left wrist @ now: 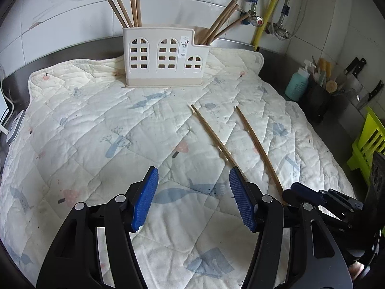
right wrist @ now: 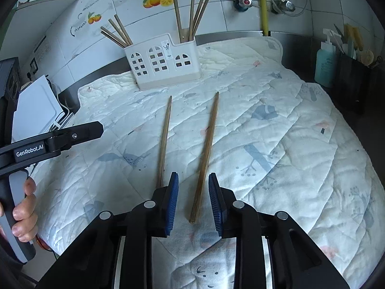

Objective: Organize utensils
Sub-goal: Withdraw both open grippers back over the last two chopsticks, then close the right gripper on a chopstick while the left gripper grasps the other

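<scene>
**Chopsticks: two lying loose, one being lined up for a grasp**

Two chopsticks are lying side by side on the quilted mat (right wrist: 276,125), near its middle and well apart from the white holder (right wrist: 166,65) standing at the mat's far edge. The right chopstick (right wrist: 204,154) is running between the blue pads (right wrist: 172,204) of the right gripper (right wrist: 193,203), its thick near end sitting just inside them; the pads are spread on either side and are not touching the wood. The left chopstick (right wrist: 164,142) is passing just outside that gripper's left finger. More chopsticks are already standing in the holder's two end compartments.

The left gripper (left wrist: 192,200) is hovering over the mat's near edge with its fingers released and nothing between them. In its view the two loose sticks (left wrist: 214,137) are lying to its right.

To my eye the step in hand is closing on the right chopstick. Doing it well probably means lowering until the pads are straddling the stick's full thickness, keeping the stick centred so it is not rolling away on the soft cloth, and staying clear of its neighbour. A grip near the thick end may leave the thin tip swinging, so lifting slowly would help when aiming at a holder compartment.
</scene>
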A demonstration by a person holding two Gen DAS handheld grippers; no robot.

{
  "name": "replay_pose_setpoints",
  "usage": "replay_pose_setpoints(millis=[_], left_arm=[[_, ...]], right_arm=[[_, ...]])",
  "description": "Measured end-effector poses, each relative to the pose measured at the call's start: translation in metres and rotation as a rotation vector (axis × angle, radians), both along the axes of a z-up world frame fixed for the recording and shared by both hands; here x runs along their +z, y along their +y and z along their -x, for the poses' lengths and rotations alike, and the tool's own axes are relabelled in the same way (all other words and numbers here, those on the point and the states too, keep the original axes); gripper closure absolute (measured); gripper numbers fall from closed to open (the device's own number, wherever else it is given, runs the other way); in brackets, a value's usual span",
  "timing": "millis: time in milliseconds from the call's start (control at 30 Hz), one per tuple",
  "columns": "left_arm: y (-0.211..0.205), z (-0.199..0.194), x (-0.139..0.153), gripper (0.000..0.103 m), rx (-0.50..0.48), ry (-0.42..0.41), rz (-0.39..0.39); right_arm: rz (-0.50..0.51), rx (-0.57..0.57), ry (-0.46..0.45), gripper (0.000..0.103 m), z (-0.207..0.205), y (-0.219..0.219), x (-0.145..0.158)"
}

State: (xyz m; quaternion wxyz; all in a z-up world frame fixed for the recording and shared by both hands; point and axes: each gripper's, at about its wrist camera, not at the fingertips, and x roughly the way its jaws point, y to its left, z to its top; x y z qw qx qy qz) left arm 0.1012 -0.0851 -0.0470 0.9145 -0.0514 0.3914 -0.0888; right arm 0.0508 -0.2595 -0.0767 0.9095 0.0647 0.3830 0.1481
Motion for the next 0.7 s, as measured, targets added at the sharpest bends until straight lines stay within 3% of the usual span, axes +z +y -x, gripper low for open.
replay_pose_setpoints(millis=[300, 533, 700], left_arm=[[-0.016, -0.001, -0.018, 0.043, -0.032, 0.048, 0.009], [-0.034, 0.002, -0.026, 0.044, -0.058, 0.071, 0.036], [-0.050, 0.003, -0.034, 0.058, -0.063, 0.092, 0.079]], right_arm=[[0.006, -0.022, 0.020, 0.094, -0.004, -0.001, -0.011], [-0.002, -0.039, 0.015, 0.096, 0.000, -0.013, -0.009], [-0.004, -0.053, 0.020, 0.096, 0.004, -0.028, -0.008]])
